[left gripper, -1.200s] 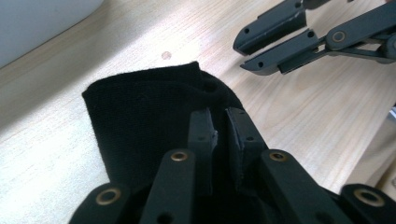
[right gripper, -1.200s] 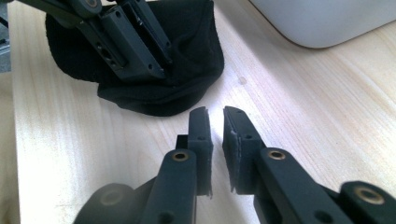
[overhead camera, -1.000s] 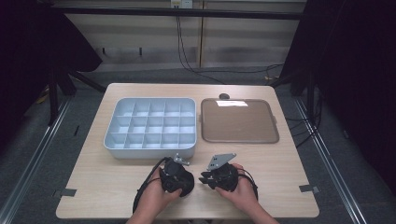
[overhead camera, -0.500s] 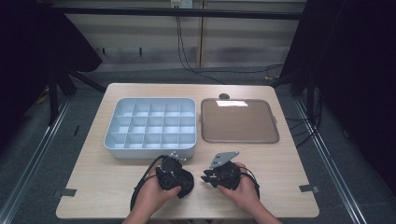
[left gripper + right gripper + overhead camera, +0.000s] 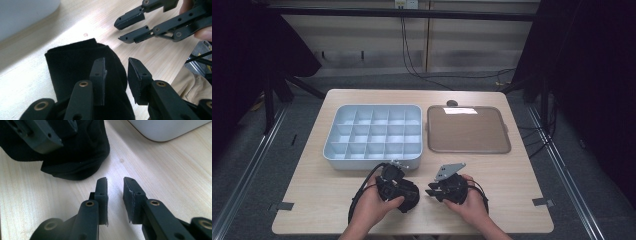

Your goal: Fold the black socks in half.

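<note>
Soft, light black cloth [image 5: 75, 67], likely limp; best pinched at folded far edge. Left gripper [image 5: 116, 75] just opening, empty; right gripper [image 5: 115, 195] slightly parted, empty.

A black folded cloth [image 5: 75, 67] is lying on the pale wood-grain table [image 5: 522, 185]. The compartment box [image 5: 374, 135] is showing light blue-grey, the tray [image 5: 469, 129] is showing brown (glare whitening its far edge), both grippers' jaws are showing black.
</note>
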Tool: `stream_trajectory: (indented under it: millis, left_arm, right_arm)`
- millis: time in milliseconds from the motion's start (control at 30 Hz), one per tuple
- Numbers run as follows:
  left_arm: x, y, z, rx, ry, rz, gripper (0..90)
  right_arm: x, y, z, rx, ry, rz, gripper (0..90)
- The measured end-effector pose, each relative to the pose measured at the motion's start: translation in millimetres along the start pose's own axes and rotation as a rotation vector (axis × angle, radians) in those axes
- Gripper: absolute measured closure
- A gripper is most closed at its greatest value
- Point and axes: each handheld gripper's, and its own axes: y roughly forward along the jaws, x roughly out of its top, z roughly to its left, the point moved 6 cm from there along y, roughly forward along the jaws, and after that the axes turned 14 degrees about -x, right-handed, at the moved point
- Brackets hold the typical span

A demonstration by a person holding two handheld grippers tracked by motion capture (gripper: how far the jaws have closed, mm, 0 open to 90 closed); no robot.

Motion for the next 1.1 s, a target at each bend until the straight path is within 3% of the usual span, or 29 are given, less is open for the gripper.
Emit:
stream_trajectory:
  millis: [167,400,567,667,900,1100]
  left_arm:
    - [3.4,-10.3,0.3,0.005,0.006,-0.024,67.1]
    - [4.0,-21.2,9.2,0.015,-0.019,-0.07,67.6]
    - [0.9,-22.6,16.5,0.035,-0.031,-0.055,71.6]
    - [-5.1,-15.0,22.1,0.043,-0.049,-0.018,71.9]
    - [-8.9,-4.5,24.9,0.07,-0.027,0.013,71.8]
    - [-5.9,-13.4,23.1,0.084,-0.018,-0.007,60.9]
  right_arm:
    - [0.0,1.3,0.5,0.004,0.0,-0.004,74.0]
    - [1.2,2.4,4.3,0.011,-0.007,-0.002,74.0]
    - [1.0,2.0,4.4,0.013,-0.008,0.004,74.0]
    - [0.9,2.0,3.6,0.012,-0.013,0.0,74.0]
    - [1.3,1.3,2.8,0.007,-0.014,-0.003,74.0]
    - [1.2,0.9,3.5,0.012,-0.012,-0.002,73.9]
